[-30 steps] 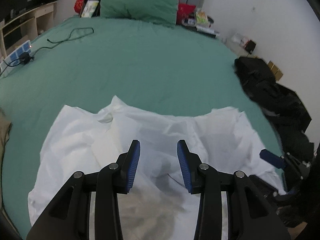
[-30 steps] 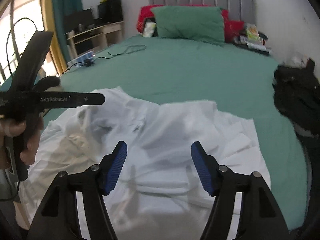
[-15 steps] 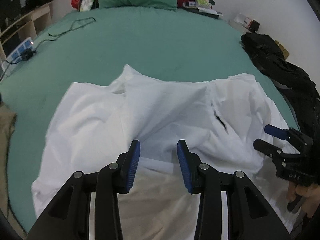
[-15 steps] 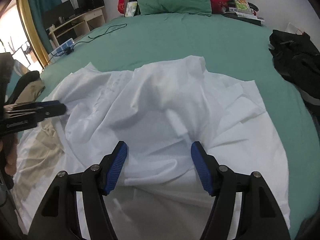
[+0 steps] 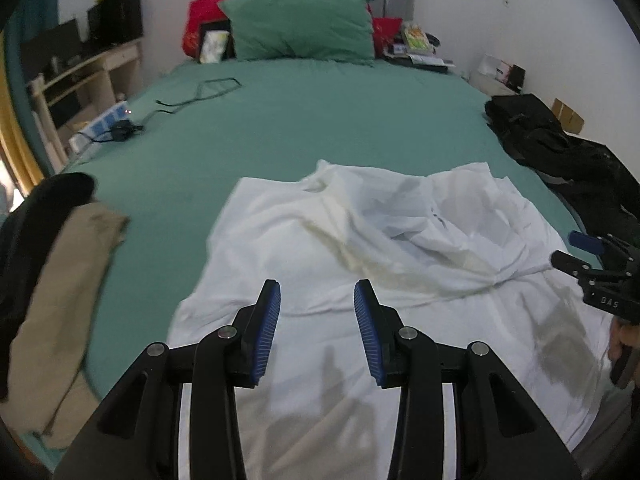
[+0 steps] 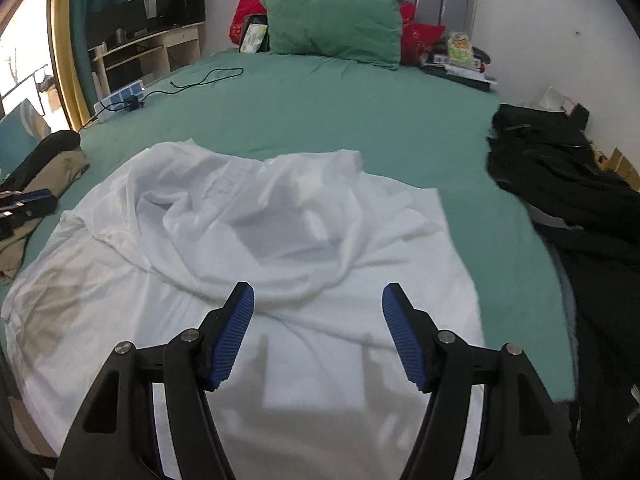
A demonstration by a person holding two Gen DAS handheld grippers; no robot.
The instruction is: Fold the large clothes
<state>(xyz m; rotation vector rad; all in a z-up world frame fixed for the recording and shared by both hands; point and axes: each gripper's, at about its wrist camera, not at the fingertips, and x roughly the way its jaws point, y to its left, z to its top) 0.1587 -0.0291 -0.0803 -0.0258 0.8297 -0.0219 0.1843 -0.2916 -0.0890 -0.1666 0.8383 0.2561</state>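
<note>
A large white garment (image 5: 360,248) (image 6: 248,240) lies rumpled across the near part of a green bed (image 5: 320,120) (image 6: 340,120), its far half bunched into folds. My left gripper (image 5: 317,320) hovers above the garment's near left part, open, nothing between its blue pads. My right gripper (image 6: 318,328) hangs over the near middle of the cloth, open wider and empty too. The right gripper's tip (image 5: 588,256) shows at the right edge of the left wrist view; the left gripper's tip (image 6: 28,200) shows at the left edge of the right wrist view.
Black clothes (image 5: 560,148) (image 6: 568,184) are piled on the bed's right side. A tan and black garment (image 5: 52,280) (image 6: 44,168) lies at the left edge. A black cable (image 5: 200,92) and power strip (image 6: 120,98) sit far left. Pillows (image 5: 296,28) line the headboard.
Both grippers have drawn back from the garment and tilted up, so the headboard and pillows show again. The cloth lies lower and further ahead. Both stay open and empty.
</note>
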